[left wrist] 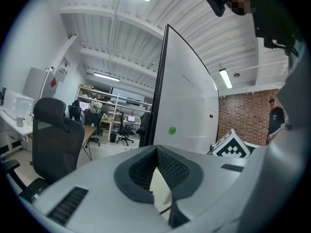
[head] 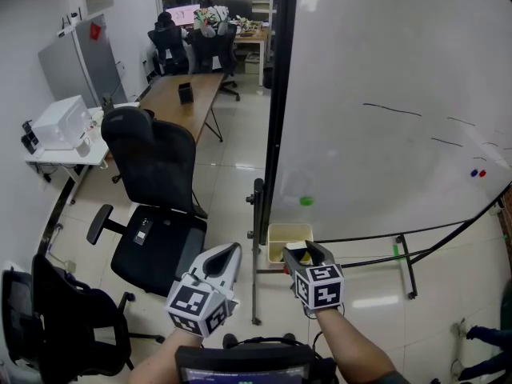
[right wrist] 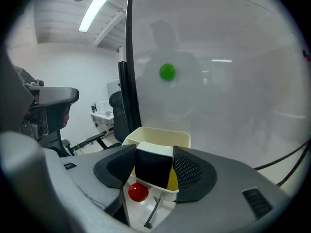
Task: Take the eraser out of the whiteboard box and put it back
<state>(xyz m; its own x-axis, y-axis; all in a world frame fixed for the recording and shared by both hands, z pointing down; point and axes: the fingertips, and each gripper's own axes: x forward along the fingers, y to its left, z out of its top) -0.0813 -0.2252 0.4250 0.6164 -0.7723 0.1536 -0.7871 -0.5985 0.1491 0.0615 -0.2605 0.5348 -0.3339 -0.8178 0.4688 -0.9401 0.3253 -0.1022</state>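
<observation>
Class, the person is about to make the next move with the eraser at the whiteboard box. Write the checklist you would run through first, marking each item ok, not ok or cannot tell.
1. Right gripper shut on the eraser: ok, a pad presses each side.
2. Eraser over the opening of the box: cannot tell, it sits at the near wall.
3. Far half of the box free: ok, it shows bare.
4. Red magnet clear of the box: ok, it lies outside, below the near wall.
5. Left gripper out of the way: ok, shut, empty, off to the box's left.
</observation>
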